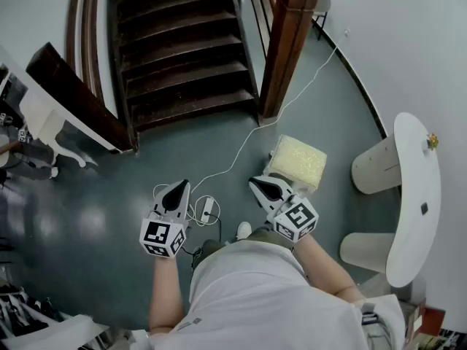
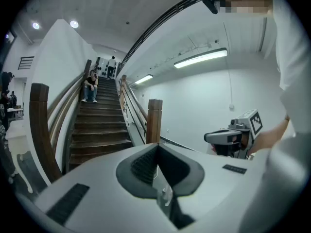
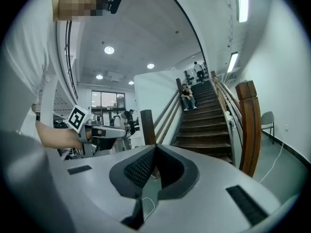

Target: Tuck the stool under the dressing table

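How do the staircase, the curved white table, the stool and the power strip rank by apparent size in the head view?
Largest to smallest:
1. staircase
2. curved white table
3. stool
4. power strip
No two look alike.

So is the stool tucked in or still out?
Out: the stool stands on the open floor, apart from the dressing table.

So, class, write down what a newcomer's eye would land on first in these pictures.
The dark brown wooden staircase fills the top of the head view. Below it, the left gripper and right gripper are held side by side, both shut and empty. The pale yellow square cushioned stool stands just beyond the right gripper, apart from the white curved dressing table at the right edge.
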`<state>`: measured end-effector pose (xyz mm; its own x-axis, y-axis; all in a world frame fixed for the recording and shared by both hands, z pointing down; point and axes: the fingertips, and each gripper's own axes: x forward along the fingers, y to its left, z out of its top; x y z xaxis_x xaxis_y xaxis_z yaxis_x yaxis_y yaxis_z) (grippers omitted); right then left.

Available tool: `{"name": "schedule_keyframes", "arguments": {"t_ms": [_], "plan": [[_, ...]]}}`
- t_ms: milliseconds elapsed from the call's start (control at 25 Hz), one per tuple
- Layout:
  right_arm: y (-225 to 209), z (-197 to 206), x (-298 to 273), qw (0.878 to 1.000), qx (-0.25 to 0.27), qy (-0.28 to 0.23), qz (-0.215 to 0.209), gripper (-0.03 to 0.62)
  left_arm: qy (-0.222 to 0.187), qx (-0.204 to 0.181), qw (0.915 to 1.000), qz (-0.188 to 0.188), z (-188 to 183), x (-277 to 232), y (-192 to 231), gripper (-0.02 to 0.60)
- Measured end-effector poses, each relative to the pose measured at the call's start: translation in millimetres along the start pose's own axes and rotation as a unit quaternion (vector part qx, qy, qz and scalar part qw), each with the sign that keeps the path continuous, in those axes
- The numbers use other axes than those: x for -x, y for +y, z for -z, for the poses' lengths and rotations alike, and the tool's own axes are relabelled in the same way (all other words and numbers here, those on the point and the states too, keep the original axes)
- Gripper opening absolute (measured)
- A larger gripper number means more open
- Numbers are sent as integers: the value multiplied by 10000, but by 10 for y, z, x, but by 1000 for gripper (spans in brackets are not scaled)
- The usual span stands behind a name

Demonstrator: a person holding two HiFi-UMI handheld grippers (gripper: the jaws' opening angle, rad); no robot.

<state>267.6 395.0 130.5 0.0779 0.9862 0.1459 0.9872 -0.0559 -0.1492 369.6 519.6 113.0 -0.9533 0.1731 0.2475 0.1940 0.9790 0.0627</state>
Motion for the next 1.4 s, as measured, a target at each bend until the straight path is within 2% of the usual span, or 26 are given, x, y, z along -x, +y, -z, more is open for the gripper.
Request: {"name": "schedule_keyframes", "arguments": {"t_ms": [160, 320, 520, 720, 880, 1000, 1080, 1240, 1400], "plan": [[-408, 12, -90, 9999, 26, 115, 56, 9, 67, 68, 9999, 63, -10, -491, 45, 2], [-741, 22, -114, 9981, -521, -53, 330, 9, 300, -52, 9992, 266, -20, -889, 54, 2], [-1106, 140, -184, 9948, -811, -13, 609, 9, 460, -188, 9964, 684, -97, -1417, 106, 2], [-1559, 277, -566, 9903, -998, 155, 949, 9, 569, -123, 9924, 1084, -54, -2132, 446, 2], [-2093, 261, -1063, 9869, -1009, 237, 1237, 9, 629, -152, 9853, 1583, -68, -2898, 846, 2], [-2564, 158, -1482, 9813, -1088, 305, 1561, 9, 774, -272, 9756, 2038, -218, -3493, 1181, 2], [-2825, 58, -1742, 9759, -1227, 328, 1774, 9, 840, -351, 9658, 2427, -366, -3798, 1362, 2], [-3309, -81, -2075, 9618, -1362, 330, 2350, 9, 935, -625, 9407, 3200, -528, -4405, 1574, 2], [-3698, -150, -2023, 9364, -1575, 165, 3130, 9, 1243, -724, 9145, 3783, -526, -4975, 1542, 2]]}}
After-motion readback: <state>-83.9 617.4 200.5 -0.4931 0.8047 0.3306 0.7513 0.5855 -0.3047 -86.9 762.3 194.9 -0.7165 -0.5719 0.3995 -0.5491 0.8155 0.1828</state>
